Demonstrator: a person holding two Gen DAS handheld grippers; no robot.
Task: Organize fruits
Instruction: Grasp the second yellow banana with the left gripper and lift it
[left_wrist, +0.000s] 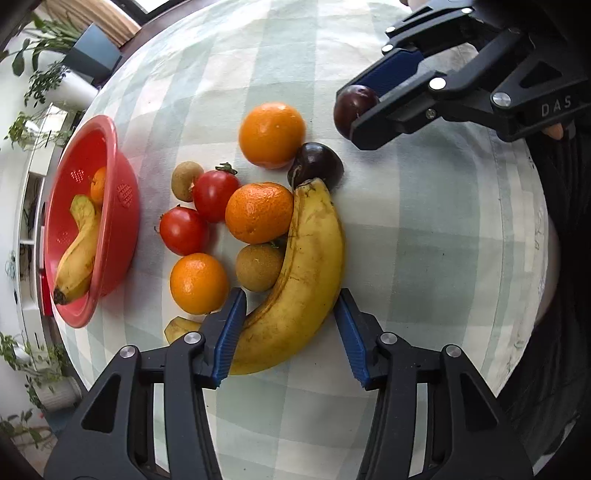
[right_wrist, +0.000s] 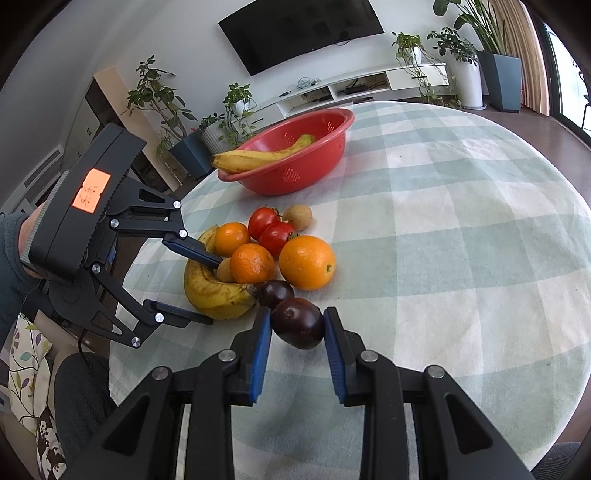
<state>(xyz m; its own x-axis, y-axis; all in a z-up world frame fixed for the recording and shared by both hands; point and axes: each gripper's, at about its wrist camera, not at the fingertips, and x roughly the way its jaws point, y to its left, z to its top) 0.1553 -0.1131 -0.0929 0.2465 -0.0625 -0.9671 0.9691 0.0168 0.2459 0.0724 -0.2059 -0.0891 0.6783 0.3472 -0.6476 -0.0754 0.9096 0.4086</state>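
Note:
A pile of fruit lies on the checked tablecloth: a big banana (left_wrist: 299, 280), three oranges (left_wrist: 271, 134), two tomatoes (left_wrist: 214, 190), two kiwis (left_wrist: 258, 266) and a dark plum (left_wrist: 316, 164). My left gripper (left_wrist: 290, 325) is open with its fingers either side of the banana, not touching it; it also shows in the right wrist view (right_wrist: 214, 293). My right gripper (right_wrist: 297, 325) is shut on a second dark plum (right_wrist: 299, 323), also seen in the left wrist view (left_wrist: 352, 109), beside the pile. A red colander (left_wrist: 122, 221) holds a banana (left_wrist: 77, 254) and a small orange (left_wrist: 99, 184).
The round table's edge (right_wrist: 546, 424) curves close on my right. The colander (right_wrist: 295, 177) stands at the far side of the table from the right gripper. Potted plants (right_wrist: 236, 110), a low white TV shelf and a wall TV lie beyond.

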